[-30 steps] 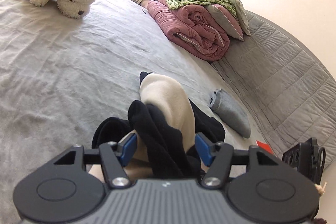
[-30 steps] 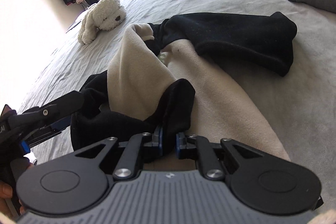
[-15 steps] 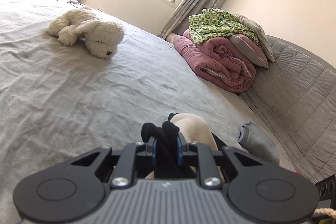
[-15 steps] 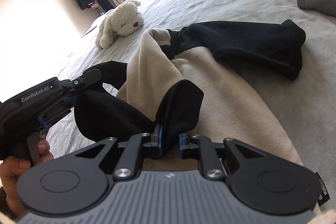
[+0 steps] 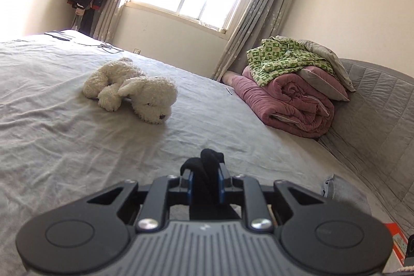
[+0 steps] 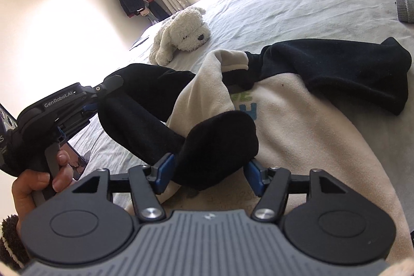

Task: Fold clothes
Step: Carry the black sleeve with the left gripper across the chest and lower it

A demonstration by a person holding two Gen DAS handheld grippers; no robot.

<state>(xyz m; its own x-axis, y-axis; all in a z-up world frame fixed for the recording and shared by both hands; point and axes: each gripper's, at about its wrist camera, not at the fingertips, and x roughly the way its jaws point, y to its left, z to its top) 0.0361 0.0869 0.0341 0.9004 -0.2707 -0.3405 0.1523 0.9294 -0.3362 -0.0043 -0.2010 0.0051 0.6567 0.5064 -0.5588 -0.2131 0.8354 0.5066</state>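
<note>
Left wrist view: left tool [image 5: 205, 181] level, low over the bed [image 5: 64, 136], fingers clamped on one bunch of black sleeve [image 5: 207, 167]. One plush dog [image 5: 134, 92].

Right wrist view: right tool [image 6: 208, 173] fingers apart, straddling the sweater's [image 6: 297, 136] black cuff [image 6: 220, 141]. One hand [image 6: 38, 183] grips the left tool's handle. One sweater, spread on bed.

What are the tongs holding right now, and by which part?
Left tongs are shut on a black sleeve of the sweatshirt. Right tongs are open around black fabric, gripping nothing.
</note>
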